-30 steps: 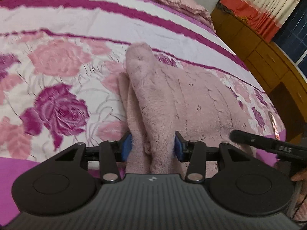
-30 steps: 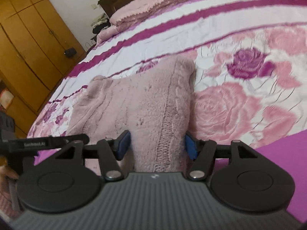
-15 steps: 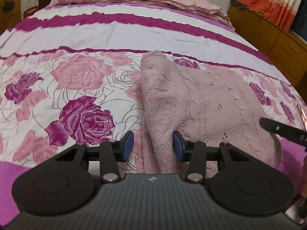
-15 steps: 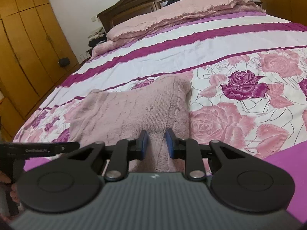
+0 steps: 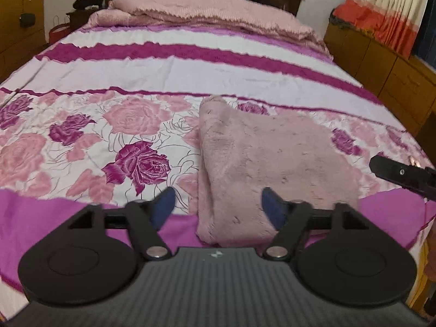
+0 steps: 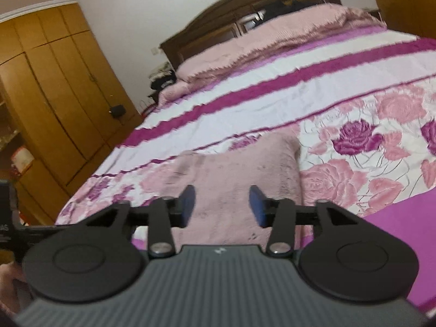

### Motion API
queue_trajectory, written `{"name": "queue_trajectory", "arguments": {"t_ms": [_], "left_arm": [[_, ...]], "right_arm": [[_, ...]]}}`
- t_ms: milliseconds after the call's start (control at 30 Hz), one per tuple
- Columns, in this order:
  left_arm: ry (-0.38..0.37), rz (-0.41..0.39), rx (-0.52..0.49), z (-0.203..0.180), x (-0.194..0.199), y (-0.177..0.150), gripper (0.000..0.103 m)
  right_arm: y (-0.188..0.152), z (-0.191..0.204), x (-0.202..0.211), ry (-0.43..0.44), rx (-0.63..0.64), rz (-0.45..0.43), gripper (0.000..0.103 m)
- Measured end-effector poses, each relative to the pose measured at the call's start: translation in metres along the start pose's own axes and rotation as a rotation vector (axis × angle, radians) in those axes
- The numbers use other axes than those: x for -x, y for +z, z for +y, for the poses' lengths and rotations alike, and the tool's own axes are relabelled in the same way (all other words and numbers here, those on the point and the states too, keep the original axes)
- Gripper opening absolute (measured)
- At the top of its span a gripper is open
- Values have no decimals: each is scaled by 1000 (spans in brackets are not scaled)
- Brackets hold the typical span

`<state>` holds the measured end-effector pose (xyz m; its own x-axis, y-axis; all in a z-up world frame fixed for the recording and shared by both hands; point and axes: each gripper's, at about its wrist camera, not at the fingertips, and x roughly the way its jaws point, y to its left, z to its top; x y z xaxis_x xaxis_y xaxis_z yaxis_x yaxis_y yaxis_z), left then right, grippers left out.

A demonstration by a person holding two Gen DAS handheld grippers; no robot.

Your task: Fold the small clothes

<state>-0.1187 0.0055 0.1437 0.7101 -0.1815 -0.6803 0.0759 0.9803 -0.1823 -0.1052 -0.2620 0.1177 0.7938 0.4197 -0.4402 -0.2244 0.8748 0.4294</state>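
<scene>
A folded fuzzy pink knit garment (image 5: 269,158) lies flat near the foot of a bed with a rose-patterned cover (image 5: 136,125). My left gripper (image 5: 218,204) hovers above its near left part, jaws opening wide, and its blue pads do not touch the cloth. In the right wrist view the same garment (image 6: 237,179) lies below my right gripper (image 6: 222,204), whose jaws are also opening with nothing pinched between them. The right gripper's black tip (image 5: 400,174) shows at the right edge of the left wrist view.
Pink folded blankets (image 5: 207,11) lie at the dark headboard (image 6: 245,8). Wooden wardrobes (image 6: 54,95) stand on one side of the bed, and wooden drawers (image 5: 387,68) under a striped curtain on the other. The magenta bed edge (image 5: 54,212) is nearest me.
Both grippers let go of the pink garment, opened and drew back and up. The garment now lies flat, and more of the bed and headboard shows.
</scene>
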Motion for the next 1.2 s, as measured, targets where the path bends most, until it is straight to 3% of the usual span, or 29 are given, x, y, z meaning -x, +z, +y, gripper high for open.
{"name": "queue_trajectory", "arguments": {"t_ms": [100,200,400,533,700,867,1067,1200], "left_arm": [[10,-9,-7,-10,21,-7,80],[9,-3,-11,-19,36,-17,91],[36,-8,-54,-37,45,-42,95],[52,-12,-36,-37,33,-55,97],[124,3,-36,-36,6,-65,99],[127,41,-58,-40,-25,-70,99],[147,99,-74,-40,-57,-83,99],[155,92,-83,-38,-64,-87,100]], "right_arm": [[-3,10,21,14,25,-2,57],[-8,15,37,25,27,-2,63],[-24,16,51,8,44,-13,69],[-38,12,44,-63,67,8,69],[-59,4,27,-158,120,53,69],[-77,-3,4,-257,177,65,69],[-96,-5,-15,-288,236,83,69],[-100,-2,-21,-300,266,89,71]]}}
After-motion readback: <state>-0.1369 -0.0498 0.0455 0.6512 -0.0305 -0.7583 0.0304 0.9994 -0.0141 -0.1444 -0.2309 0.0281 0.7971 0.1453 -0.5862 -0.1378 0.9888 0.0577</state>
